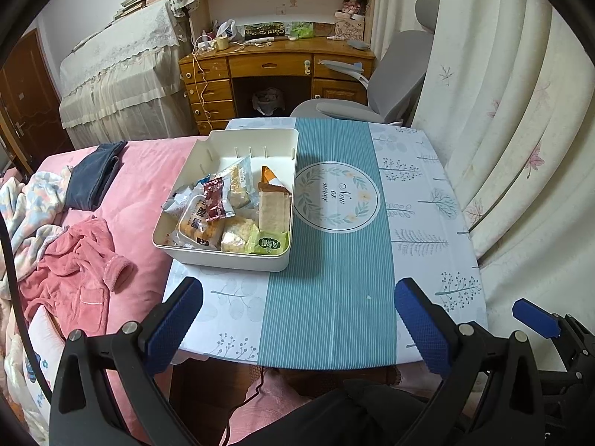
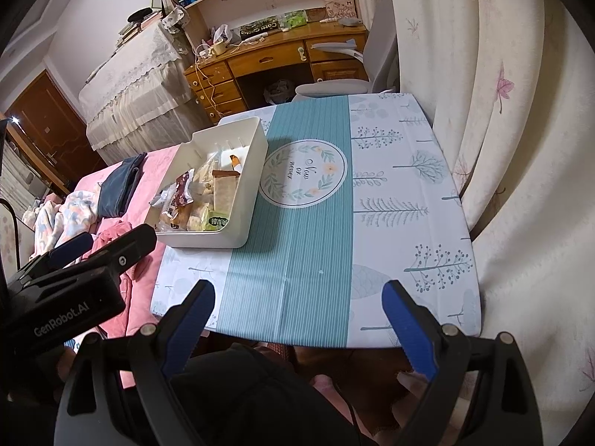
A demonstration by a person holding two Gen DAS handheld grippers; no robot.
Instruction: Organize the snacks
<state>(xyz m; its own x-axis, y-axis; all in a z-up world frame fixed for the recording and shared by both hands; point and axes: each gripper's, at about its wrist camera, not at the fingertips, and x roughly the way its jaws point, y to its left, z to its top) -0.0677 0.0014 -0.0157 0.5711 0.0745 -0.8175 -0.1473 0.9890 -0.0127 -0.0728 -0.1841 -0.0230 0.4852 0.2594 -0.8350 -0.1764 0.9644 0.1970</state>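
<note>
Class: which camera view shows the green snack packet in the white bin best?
Left wrist view: the green snack packet lies near and unobstructed in the white bin. The right wrist view shows it smaller, more oblique.

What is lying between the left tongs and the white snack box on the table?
Nothing: in the left wrist view, only bare patterned tablecloth separates the open left tongs from the white snack box. The right wrist view shows the same.

The white bin [image 1: 223, 256] of snacks [image 1: 238, 215] blocks the desk's [image 1: 334, 297] far-left corner; its near edge, middle and right side lie bare for passage.
</note>
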